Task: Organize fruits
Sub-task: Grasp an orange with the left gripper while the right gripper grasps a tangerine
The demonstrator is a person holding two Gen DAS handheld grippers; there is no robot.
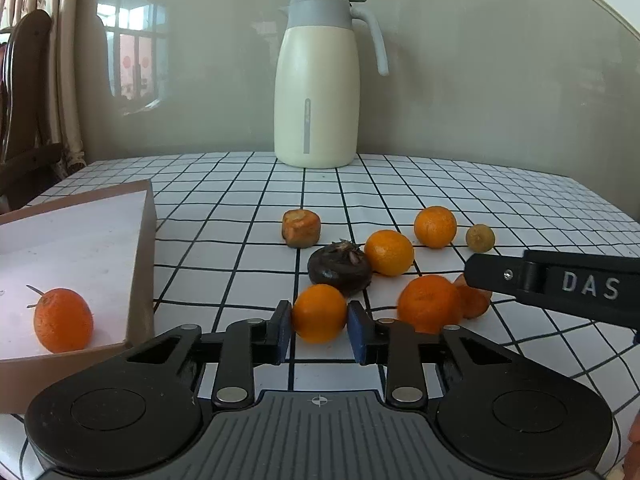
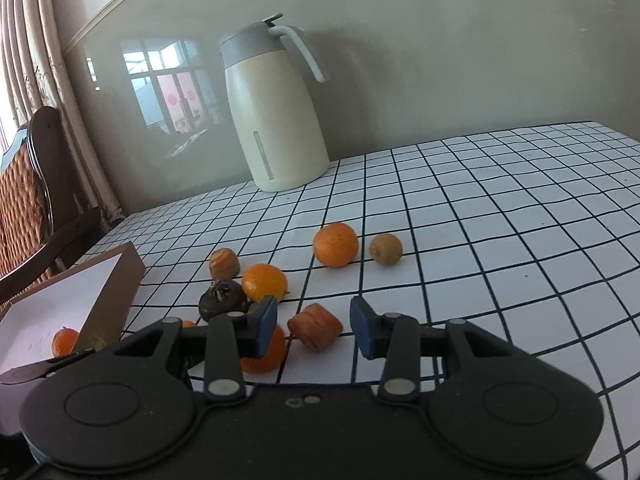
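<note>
My left gripper (image 1: 319,330) has its blue pads against both sides of an orange (image 1: 319,313) that sits on the checked tablecloth. My right gripper (image 2: 314,326) is open, with a carrot chunk (image 2: 316,326) lying between its fingers, untouched. More oranges (image 1: 389,252) (image 1: 435,226) (image 1: 429,302), a dark water chestnut (image 1: 340,266), a second carrot chunk (image 1: 301,227) and a small brownish fruit (image 1: 480,237) lie scattered on the cloth. A cardboard box (image 1: 140,240) at the left holds one orange (image 1: 63,319). The right gripper's arm (image 1: 560,284) shows in the left wrist view.
A cream thermos jug (image 1: 316,88) stands at the back by the wall. A wooden chair (image 2: 36,184) stands beyond the table's left edge. The tablecloth (image 2: 500,220) stretches off to the right.
</note>
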